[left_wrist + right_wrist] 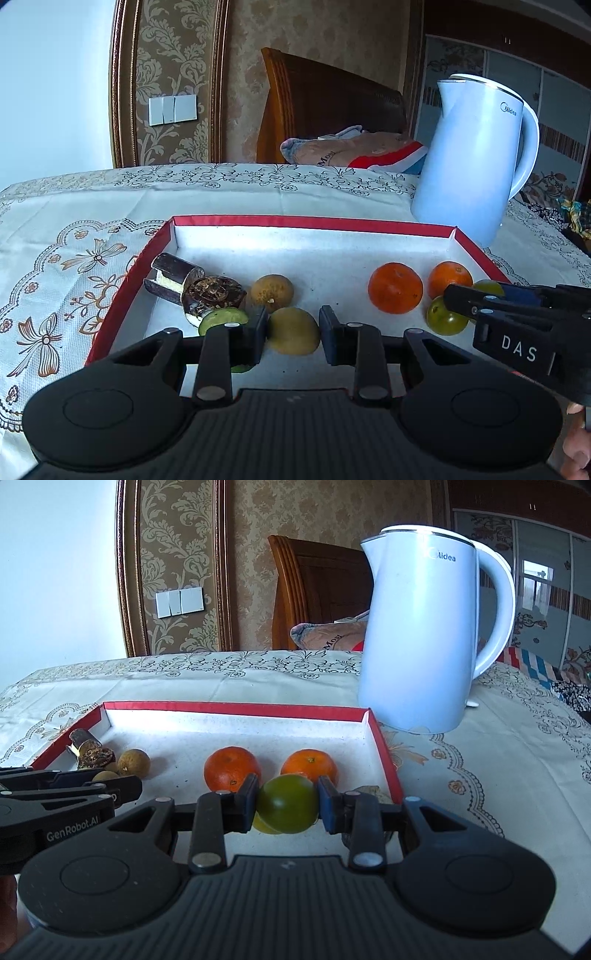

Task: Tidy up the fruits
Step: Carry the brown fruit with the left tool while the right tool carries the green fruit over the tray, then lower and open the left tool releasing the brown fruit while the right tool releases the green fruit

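Inside tray (236,709): two oranges (232,768); two grippers (287,801).

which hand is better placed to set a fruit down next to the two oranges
Right. Its gripper is shut on a green fruit right in front of the two oranges. The left gripper holds a yellow-brown fruit by the tray's other side.

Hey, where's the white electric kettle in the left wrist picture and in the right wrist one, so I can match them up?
Left wrist view: the white kettle stands at the upper right, on the tablecloth behind the tray's far right corner.
Right wrist view: the white kettle stands right of centre, larger, behind the same corner.
Shared landmark: the red-rimmed tray, with two oranges inside near its right side.
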A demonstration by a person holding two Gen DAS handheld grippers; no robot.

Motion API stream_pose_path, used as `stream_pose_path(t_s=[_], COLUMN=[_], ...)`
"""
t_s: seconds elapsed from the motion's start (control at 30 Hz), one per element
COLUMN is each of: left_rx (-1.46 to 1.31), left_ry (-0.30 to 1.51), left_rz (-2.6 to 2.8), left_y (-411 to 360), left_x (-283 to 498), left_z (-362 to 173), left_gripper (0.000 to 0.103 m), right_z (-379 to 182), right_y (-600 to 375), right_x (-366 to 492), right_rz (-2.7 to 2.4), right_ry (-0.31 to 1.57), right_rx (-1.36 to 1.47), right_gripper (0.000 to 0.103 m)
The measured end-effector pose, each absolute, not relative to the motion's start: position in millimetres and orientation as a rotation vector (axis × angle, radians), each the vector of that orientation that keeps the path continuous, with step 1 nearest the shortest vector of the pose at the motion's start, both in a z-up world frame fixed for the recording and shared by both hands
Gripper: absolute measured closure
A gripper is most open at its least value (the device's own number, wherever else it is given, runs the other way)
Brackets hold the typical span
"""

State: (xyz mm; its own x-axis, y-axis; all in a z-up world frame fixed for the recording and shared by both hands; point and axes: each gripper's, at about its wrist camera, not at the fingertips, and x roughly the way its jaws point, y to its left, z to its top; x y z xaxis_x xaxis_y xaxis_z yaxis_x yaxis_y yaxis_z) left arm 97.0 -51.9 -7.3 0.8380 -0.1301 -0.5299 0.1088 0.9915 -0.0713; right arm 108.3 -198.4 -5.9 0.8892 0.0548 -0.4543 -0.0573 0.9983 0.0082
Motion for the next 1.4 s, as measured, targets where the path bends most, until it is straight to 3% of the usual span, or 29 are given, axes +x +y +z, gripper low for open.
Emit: stream_pose_path(t_s=[0.7, 0.93, 1.0, 1.3, 1.4], left_rx=[-0.037, -0.037, -0.03, -0.04, -0.031], left_ry=[0.56, 0.562, 0.563, 0.57, 0.573], left_rz=[-0.123, -0.123, -0.122, -0.126, -0.125], left_y=[-52.1, -51.5, -52.3, -50.6, -51.1], left_x=[95.4, 96.0, 96.2, 96.7, 97.1], left_z=[-9.0, -9.3, -9.7, -10.3, -10.9], left_gripper=[0.073, 0.073, 0.073, 0.073, 0.073], right_z=[-7.0, -7.8, -8.3, -8.9, -9.4], right_y=[-196.1, -197.0, -196.7, -197.4, -197.6], right_x=[108.8, 109.1, 109.3, 109.6, 109.1], right_rz=[0.046, 0.049, 0.047, 0.046, 0.041], right_ry=[0.457, 0.463, 0.466, 0.473, 0.472], right_rx=[-0.011, -0.001, -0.002, 0.002, 0.001], right_gripper=[0.07, 0.064, 0.058, 0.057, 0.049])
